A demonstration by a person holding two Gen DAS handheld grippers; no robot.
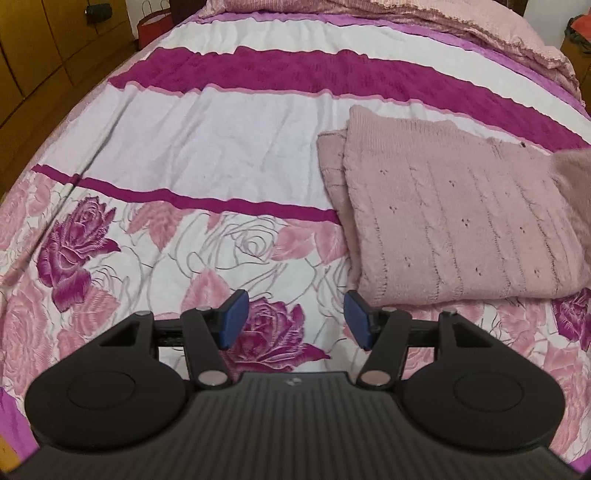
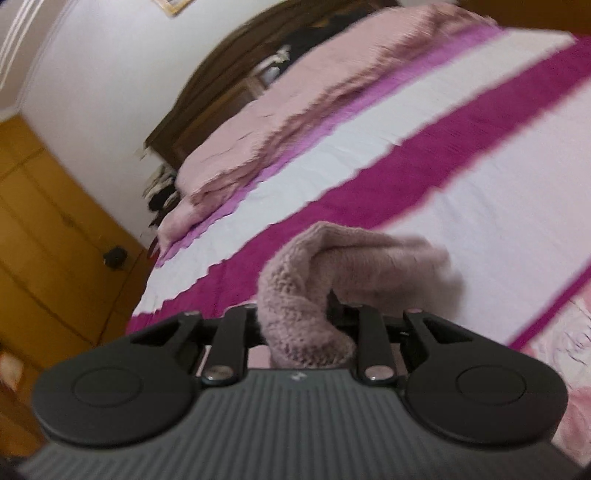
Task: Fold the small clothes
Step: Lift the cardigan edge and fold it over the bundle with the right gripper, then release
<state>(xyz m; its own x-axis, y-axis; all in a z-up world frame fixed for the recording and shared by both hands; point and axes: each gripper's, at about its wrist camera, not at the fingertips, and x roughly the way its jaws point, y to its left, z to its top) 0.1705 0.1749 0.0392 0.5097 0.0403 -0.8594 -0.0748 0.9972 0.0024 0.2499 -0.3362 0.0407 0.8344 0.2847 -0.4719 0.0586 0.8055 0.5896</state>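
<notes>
A dusty-pink knitted sweater (image 1: 450, 218) lies partly folded on the floral bedspread (image 1: 207, 155), at the right of the left wrist view. My left gripper (image 1: 293, 319) is open and empty, hovering just left of the sweater's near corner. My right gripper (image 2: 295, 314) is shut on a bunched part of the sweater (image 2: 303, 295) and holds it lifted above the bed; the knit hides its fingertips. The right wrist view is tilted and blurred. A raised pink fold shows at the right edge of the left wrist view (image 1: 572, 177).
A pink blanket (image 1: 461, 22) lies across the head of the bed, also in the right wrist view (image 2: 295, 96). Wooden wardrobe doors (image 2: 44, 221) and a dark headboard (image 2: 229, 74) stand beyond the bed. A red bag (image 1: 153, 26) stands by the bed's far left side.
</notes>
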